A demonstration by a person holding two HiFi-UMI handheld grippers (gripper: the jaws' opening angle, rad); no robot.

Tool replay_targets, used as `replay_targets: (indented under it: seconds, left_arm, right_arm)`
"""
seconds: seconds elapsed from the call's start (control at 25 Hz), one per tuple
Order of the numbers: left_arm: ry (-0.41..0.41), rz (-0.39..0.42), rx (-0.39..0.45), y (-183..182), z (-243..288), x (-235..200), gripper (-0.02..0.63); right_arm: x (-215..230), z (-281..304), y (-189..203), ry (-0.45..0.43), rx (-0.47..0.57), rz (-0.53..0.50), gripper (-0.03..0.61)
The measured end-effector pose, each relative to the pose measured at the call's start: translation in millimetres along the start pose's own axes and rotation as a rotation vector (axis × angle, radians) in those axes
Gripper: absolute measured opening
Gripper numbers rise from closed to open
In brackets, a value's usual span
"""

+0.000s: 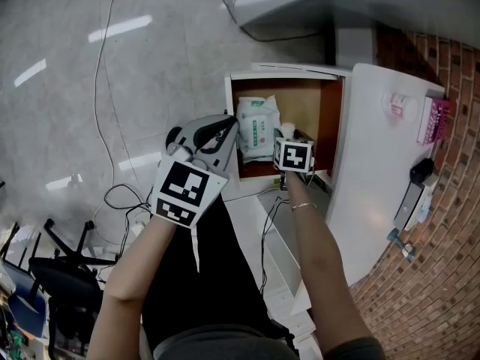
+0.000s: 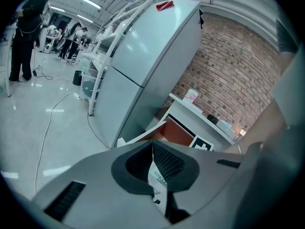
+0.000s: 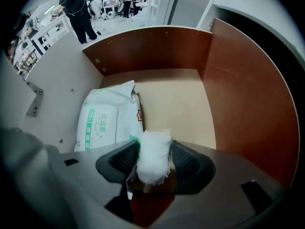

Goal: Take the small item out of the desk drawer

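**Gauze roll pinched above the open drawer**

Fingers of the right gripper (image 3: pixel 153 160) pinch a white gauze roll (image 3: pixel 153 154) over the desk drawer (image 3: pixel 233 104). The roll's lower end is hidden between them. A wet-wipes pack (image 3: pixel 107 120) lies at the roll's 10 o'clock. The left gripper (image 2: pixel 153 159) has its fingers pressed together, holding nothing.

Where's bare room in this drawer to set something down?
Free: the drawer floor between the wipes pack and the right wall, back to the rear wall. Crowded: the left side, under the pack, and the front, where the right gripper holds a white roll.

One drawer (image 3: pixel 152 49), one pack (image 3: pixel 107 120), perhaps one roll (image 3: pixel 153 156)
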State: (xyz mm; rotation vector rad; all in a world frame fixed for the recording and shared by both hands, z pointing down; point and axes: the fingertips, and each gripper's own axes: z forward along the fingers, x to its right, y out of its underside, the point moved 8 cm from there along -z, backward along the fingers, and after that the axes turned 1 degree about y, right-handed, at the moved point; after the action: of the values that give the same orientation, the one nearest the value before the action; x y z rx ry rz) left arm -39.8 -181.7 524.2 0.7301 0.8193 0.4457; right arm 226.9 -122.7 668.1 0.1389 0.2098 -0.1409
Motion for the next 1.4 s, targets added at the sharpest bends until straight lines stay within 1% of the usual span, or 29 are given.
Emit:
replay_targets:
  seconds: [0.2, 0.32, 0.44, 0.56, 0.8, 1.2, 1.4]
  left_arm:
    - [0.001, -0.002, -0.006, 1.1, 4.3, -2.8, 0.023]
    - [0.003, -0.002, -0.008, 0.5, 5.5, -2.6, 0.023]
    - [0.004, -0.001, -0.009, 0.2, 6.7, -2.4, 0.023]
    - [0.003, 0.0, -0.013, 0.8, 6.6, -2.3, 0.023]
    - [-0.004, 0.019, -0.015, -4.2, 6.9, -0.6, 0.023]
    - [-0.007, 0.037, -0.012, -12.7, -1.1, 10.0, 0.023]
    - [-0.011, 0.038, -0.015, -12.3, -10.7, 16.9, 0.023]
  right_arm:
    - [-2.1, 5.6, -0.3, -0.01, -0.003, 0.011, 0.232]
    - [-1.2, 7.4, 1.6, -0.043, 0.008, 0.037, 0.23]
    - [-0.8, 8.6, 2.5, -0.075, 0.011, 0.053, 0.203]
    - [-3.4, 6.5, 2.9, -0.066, 0.018, 0.042, 0.189]
    - [-1.5, -1.0, 6.7, -0.057, 0.034, 0.064, 0.184]
    - [-12.8, -28.5, 16.7, -0.076, 0.074, 0.009, 0.184]
    - [-22.6, -46.7, 22.7, -0.094, 0.11, 0.003, 0.184]
